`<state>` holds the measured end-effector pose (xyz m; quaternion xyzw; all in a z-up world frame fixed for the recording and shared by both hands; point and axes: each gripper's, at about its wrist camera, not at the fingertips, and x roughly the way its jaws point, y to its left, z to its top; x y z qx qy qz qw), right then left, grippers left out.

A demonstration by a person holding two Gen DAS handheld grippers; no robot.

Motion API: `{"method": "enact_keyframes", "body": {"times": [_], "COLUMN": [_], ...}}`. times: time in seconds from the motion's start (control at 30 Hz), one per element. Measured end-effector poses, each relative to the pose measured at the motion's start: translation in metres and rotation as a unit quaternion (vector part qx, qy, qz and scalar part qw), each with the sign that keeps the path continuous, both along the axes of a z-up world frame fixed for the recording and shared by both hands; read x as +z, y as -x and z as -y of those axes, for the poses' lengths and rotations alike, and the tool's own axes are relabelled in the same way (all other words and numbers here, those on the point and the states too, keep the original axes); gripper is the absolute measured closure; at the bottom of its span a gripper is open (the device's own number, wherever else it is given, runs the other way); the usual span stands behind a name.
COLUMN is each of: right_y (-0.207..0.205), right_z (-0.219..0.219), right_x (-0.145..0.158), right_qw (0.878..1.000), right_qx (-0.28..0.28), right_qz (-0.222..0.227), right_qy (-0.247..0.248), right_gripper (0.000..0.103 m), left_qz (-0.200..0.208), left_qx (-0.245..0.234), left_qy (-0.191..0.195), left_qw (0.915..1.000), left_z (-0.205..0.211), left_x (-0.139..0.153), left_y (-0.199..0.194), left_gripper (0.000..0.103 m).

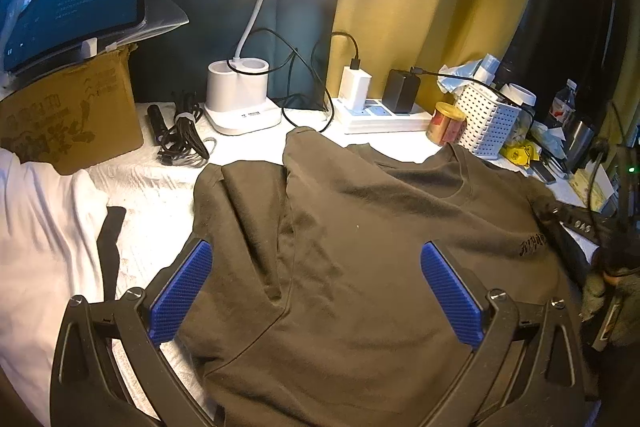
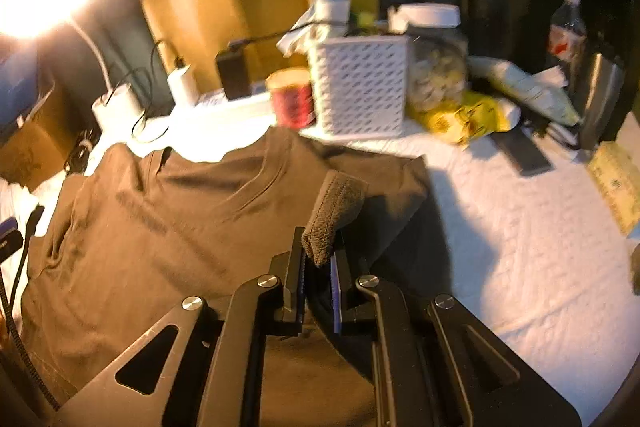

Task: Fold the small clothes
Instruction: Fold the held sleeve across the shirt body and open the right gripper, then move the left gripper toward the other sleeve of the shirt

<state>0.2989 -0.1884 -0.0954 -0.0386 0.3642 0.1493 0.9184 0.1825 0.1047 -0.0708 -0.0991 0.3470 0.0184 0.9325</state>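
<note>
A dark olive-brown T-shirt (image 1: 360, 235) lies spread on the white cloth-covered table, its left sleeve folded in over the body and its neckline toward the back. My left gripper (image 1: 316, 287) hovers over the shirt's lower middle, jaws wide open, blue pads (image 1: 182, 291) apart with nothing pinched. In the right wrist view the same T-shirt (image 2: 168, 227) fills the left half. My right gripper (image 2: 319, 263) is shut on the hem of the shirt's right sleeve (image 2: 334, 215), which sticks up lifted between the fingers.
A lit desk lamp (image 1: 240, 95), cardboard box with tablet (image 1: 76, 115), cable bundle (image 1: 182, 135) and power strip (image 1: 380, 115) line the back. White basket (image 2: 360, 87), red can (image 2: 292, 99), jar, snack bags and bottle (image 2: 566, 27) crowd the back right. White garment (image 1: 44, 227) lies left.
</note>
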Motion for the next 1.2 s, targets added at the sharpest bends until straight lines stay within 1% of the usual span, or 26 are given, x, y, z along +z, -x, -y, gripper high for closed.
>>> {"method": "enact_keyframes", "body": {"times": [0.07,0.13,0.17,0.27,0.43,0.47,0.5,0.53,0.7,0.8,0.83,0.87,0.9,0.93,1.0,1.03,1.13,1.2], "right_y": [0.000,0.001,0.004,0.015,0.033,0.035,0.037,0.038,0.034,0.031,0.031,0.032,0.034,0.036,0.043,0.046,0.059,0.069], "right_z": [-0.006,-0.011,-0.013,-0.009,0.024,0.032,0.042,0.050,0.086,0.096,0.096,0.095,0.094,0.090,0.084,0.082,0.070,0.062], "right_x": [-0.008,-0.013,-0.014,-0.010,0.006,0.008,0.009,0.008,-0.004,-0.011,-0.013,-0.013,-0.012,-0.012,-0.008,-0.006,0.001,0.003], "right_qw": [1.000,0.999,0.999,0.998,0.999,1.000,1.000,1.000,0.999,0.998,0.998,0.997,0.998,0.998,0.999,0.999,0.999,0.998], "right_qx": [0.015,0.034,0.038,0.049,0.031,0.025,0.016,0.009,-0.033,-0.033,-0.027,-0.023,-0.015,-0.006,0.008,0.018,0.046,0.068], "right_qz": [-0.016,-0.034,-0.034,-0.029,-0.008,-0.004,0.000,0.000,-0.017,-0.038,-0.049,-0.053,-0.051,-0.049,-0.035,-0.031,-0.018,-0.017], "right_qy": [-0.002,-0.007,-0.009,-0.009,-0.008,-0.008,-0.009,-0.010,-0.016,-0.032,-0.037,-0.041,-0.046,-0.041,-0.028,-0.030,-0.013,-0.004], "right_gripper": [0.083,0.057,0.055,0.054,0.053,0.051,0.044,0.043,0.043,0.043,0.046,0.053,0.076,0.095,0.097,0.098,0.098,0.098], "left_qz": [0.000,0.000,0.001,-0.001,-0.002,-0.003,-0.003,-0.004,-0.003,-0.006,-0.006,-0.007,-0.007,-0.007,-0.007,-0.007,-0.008,-0.007], "left_qx": [-0.002,-0.005,-0.006,-0.010,-0.016,-0.017,-0.019,-0.019,-0.028,-0.030,-0.029,-0.028,-0.027,-0.026,-0.023,-0.021,-0.019,-0.019], "left_qy": [0.001,0.002,0.002,0.003,0.001,0.000,0.000,-0.001,-0.014,-0.021,-0.023,-0.024,-0.026,-0.027,-0.029,-0.028,-0.027,-0.026], "left_qw": [1.0000,1.0000,1.0000,1.0000,0.9999,0.9998,0.9998,0.9998,0.9995,0.9993,0.9993,0.9993,0.9993,0.9993,0.9993,0.9993,0.9994,0.9995], "left_z": [0.002,0.005,0.006,0.013,0.028,0.031,0.034,0.036,0.051,0.056,0.057,0.058,0.059,0.059,0.061,0.060,0.061,0.061], "left_x": [0.000,0.000,0.000,0.000,0.000,0.000,0.000,0.000,0.007,0.009,0.010,0.011,0.012,0.013,0.014,0.015,0.015,0.015], "left_y": [0.001,0.002,0.003,0.004,0.005,0.005,0.004,0.004,0.006,0.007,0.007,0.008,0.009,0.010,0.012,0.013,0.018,0.021], "left_gripper": [0.001,0.001,0.001,0.001,0.001,0.001,0.001,0.001,0.001,0.001,0.001,0.001,0.001,0.001,0.001,0.001,0.001,0.001]}}
